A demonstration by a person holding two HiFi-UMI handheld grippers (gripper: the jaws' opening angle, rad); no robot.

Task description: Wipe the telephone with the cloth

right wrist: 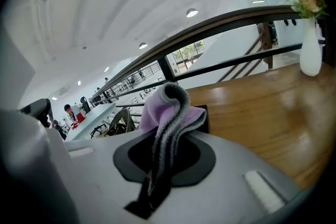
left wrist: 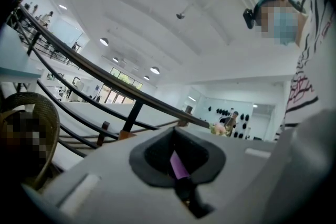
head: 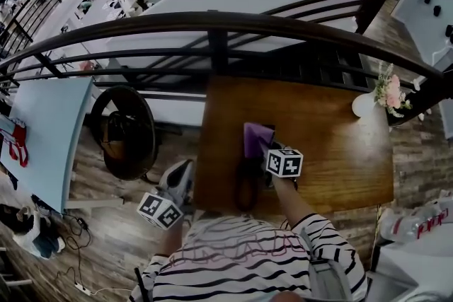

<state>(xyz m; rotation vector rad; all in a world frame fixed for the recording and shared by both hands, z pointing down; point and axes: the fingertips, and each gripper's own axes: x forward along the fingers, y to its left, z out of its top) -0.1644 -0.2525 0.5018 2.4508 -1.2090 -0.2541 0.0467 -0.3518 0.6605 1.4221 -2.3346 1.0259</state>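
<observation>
My right gripper [head: 260, 146] is shut on a purple and grey cloth [head: 256, 136], which it holds over the near middle of the wooden table [head: 340, 152]. The right gripper view shows the cloth [right wrist: 169, 107] bunched between the closed jaws of that gripper [right wrist: 164, 136]. A dark telephone [head: 248, 184] lies on the table just under and left of that gripper, partly hidden by it. My left gripper [head: 185, 167] hangs off the table's left edge, away from the phone. Its jaws [left wrist: 178, 160] stand together with nothing held; a purple sliver shows through the slit.
A white vase of pink flowers [head: 368, 102] stands at the table's far right corner, also visible as the vase [right wrist: 311, 55]. A dark curved railing [head: 212, 21] runs along the table's far side. A wicker chair [head: 124, 131] sits left of the table.
</observation>
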